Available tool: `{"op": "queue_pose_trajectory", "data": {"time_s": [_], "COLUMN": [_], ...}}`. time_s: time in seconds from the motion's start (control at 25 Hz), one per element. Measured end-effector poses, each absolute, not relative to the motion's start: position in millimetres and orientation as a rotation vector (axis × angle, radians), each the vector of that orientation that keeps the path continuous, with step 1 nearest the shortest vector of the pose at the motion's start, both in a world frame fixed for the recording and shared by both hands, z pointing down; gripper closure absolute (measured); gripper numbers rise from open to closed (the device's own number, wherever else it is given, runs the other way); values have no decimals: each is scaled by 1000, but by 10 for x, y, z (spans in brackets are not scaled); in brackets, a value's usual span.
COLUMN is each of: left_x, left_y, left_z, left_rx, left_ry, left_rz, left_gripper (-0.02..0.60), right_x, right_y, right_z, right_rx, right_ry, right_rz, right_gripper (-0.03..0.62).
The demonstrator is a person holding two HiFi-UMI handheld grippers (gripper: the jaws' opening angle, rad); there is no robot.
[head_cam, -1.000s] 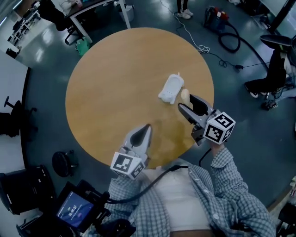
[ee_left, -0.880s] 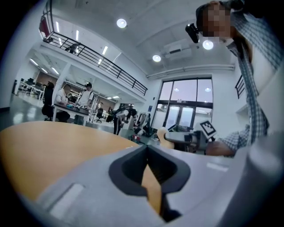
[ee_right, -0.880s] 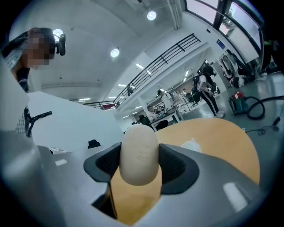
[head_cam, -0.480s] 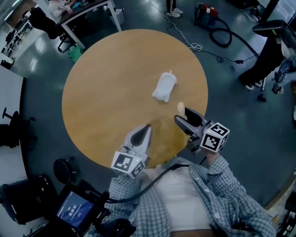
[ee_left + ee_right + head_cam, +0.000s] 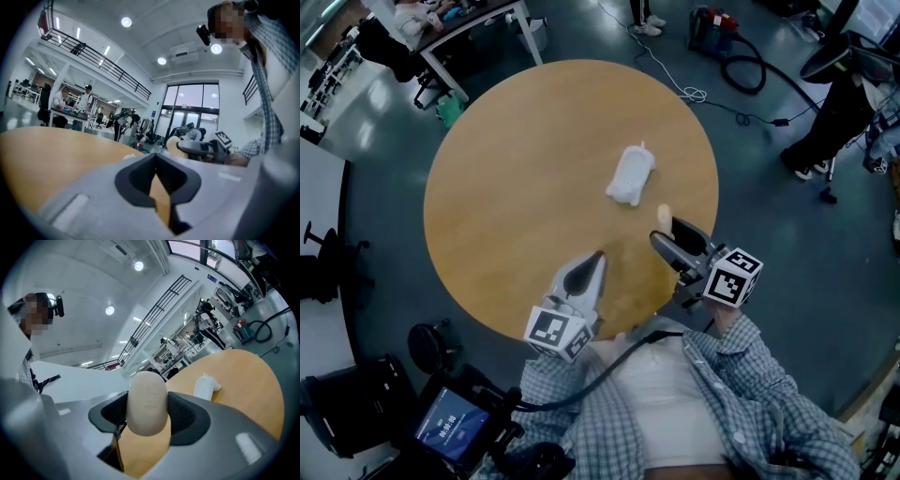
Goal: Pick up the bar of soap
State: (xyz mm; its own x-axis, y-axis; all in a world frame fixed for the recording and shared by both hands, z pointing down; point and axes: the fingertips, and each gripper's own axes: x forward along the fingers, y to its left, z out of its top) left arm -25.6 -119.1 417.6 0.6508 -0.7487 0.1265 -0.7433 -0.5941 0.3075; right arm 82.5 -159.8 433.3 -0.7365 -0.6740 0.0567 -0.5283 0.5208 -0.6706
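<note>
The cream oval bar of soap (image 5: 147,402) is clamped between the two jaws of my right gripper (image 5: 147,414), lifted off the round wooden table (image 5: 525,178). In the head view the soap (image 5: 664,217) shows just past the tips of the right gripper (image 5: 673,236), over the table's near right edge. My left gripper (image 5: 591,265) hovers over the table's near edge, jaws together with nothing between them. From the left gripper view the right gripper and the soap (image 5: 174,143) appear to the right.
A white soap dish (image 5: 629,175) lies on the table right of centre, also seen in the right gripper view (image 5: 204,386). Desks, chairs, cables and a vacuum hose (image 5: 750,66) stand on the floor around the table.
My right gripper has drawn back toward me with the soap, away from the white dish. The left gripper has stayed where it was.
</note>
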Motion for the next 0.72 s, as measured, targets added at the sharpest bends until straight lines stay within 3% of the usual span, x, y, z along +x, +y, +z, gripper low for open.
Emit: {"op": "queue_pose_trajectory", "data": {"time_s": [0.72], "left_x": [-263], "left_y": [-1223], "left_z": [4144], "left_rx": [2541], "left_ry": [-1203], "left_rz": [-30], "left_gripper": [583], "right_x": [794], "right_y": [-1593], "right_z": [4328], "right_rx": [-1012], "right_ry": [2593], "right_rz": [-1005], "right_gripper": [326]}}
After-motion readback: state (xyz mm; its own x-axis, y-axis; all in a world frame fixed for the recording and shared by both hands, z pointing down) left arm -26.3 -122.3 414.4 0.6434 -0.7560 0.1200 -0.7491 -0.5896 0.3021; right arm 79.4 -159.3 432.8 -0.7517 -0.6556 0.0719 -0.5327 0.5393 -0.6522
